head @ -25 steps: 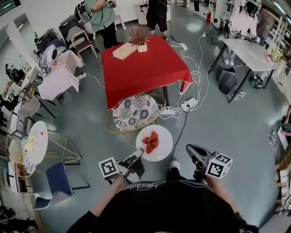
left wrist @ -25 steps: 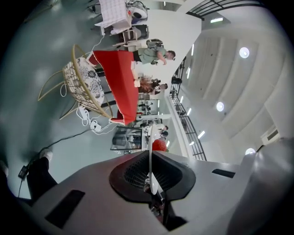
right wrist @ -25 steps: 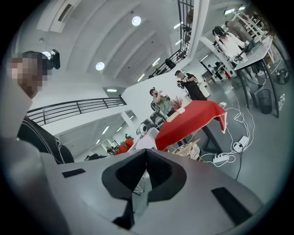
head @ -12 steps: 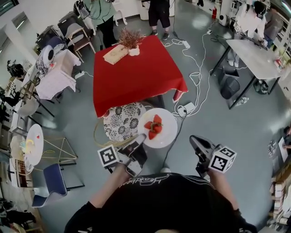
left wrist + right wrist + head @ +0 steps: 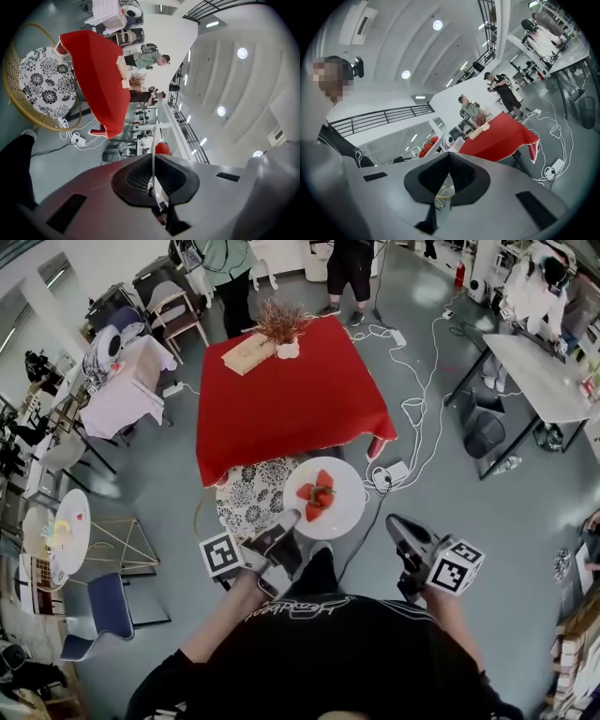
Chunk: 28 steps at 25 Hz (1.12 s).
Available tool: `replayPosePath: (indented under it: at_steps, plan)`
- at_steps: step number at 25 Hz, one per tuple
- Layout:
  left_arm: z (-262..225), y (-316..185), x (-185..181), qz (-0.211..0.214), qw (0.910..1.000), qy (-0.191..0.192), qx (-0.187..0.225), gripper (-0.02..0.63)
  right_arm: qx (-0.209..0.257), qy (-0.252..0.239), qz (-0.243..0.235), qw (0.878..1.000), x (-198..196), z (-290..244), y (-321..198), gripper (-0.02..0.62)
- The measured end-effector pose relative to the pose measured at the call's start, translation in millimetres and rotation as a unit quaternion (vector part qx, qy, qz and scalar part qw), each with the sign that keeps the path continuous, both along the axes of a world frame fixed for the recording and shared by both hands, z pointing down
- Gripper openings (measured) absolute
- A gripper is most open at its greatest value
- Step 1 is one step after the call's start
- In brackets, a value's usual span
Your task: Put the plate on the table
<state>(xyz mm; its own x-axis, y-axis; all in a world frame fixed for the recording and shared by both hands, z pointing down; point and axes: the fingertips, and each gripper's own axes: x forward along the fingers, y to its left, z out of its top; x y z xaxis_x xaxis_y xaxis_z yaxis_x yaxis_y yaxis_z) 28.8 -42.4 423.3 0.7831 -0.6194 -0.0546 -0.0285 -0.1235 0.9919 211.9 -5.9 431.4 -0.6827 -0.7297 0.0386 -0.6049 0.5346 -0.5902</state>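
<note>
A white plate point(image 5: 323, 496) with strawberries point(image 5: 317, 493) on it hangs in the air just short of the near edge of the red-clothed table point(image 5: 281, 399). My left gripper point(image 5: 289, 517) is shut on the plate's near rim. In the left gripper view the plate point(image 5: 153, 157) shows edge-on between the pads, with a strawberry point(image 5: 162, 148) behind it and the red table point(image 5: 98, 79) off to the upper left. My right gripper point(image 5: 394, 521) hangs to the right of the plate, shut and holding nothing. Its jaws point(image 5: 449, 161) meet at the tip, with the red table point(image 5: 497, 138) ahead.
A wicker chair with a patterned cushion point(image 5: 246, 501) stands below the plate's left side. A potted dried plant point(image 5: 284, 329) and a wooden box point(image 5: 246, 352) sit at the table's far end. Cables and a power strip point(image 5: 389, 474) lie on the floor at right. People point(image 5: 230, 277) stand beyond the table.
The plate in my left gripper has travelled forward from over the floor to the red table's near edge. Both grippers came along with it, and the right one stayed shut.
</note>
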Motion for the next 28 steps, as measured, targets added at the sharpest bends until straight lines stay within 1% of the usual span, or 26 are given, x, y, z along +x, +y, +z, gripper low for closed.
replayPosePath:
  at_steps: [5,9,14,19,22,26,28]
  plan:
    - [-1,-38,4,0.001,1.0000,0.007,-0.006,0.015,-0.008,0.006,0.008,1.000,4,-2,-35,0.007]
    - [1,-75,4,0.001,0.9998,0.015,-0.013,0.015,-0.014,0.011,0.009,1.000,3,-3,-74,0.008]
    - [2,-136,-8,-0.012,0.9998,0.008,-0.017,0.015,-0.023,0.014,-0.001,1.000,-7,-1,-134,0.006]
    - [-3,-190,-22,-0.026,0.9994,0.009,-0.018,0.015,-0.036,0.013,-0.011,0.999,-19,1,-190,0.006]
    - [-9,-215,-28,-0.028,0.9994,0.008,-0.019,0.015,-0.041,0.012,-0.014,0.999,-25,-3,-216,0.006]
    - [-14,-245,-37,-0.033,0.9994,-0.005,-0.011,0.015,-0.049,0.016,-0.018,0.998,-35,-5,-243,0.007]
    - [-13,-260,-41,-0.035,0.9993,0.001,-0.014,0.015,-0.053,0.019,-0.018,0.998,-38,-3,-256,0.006]
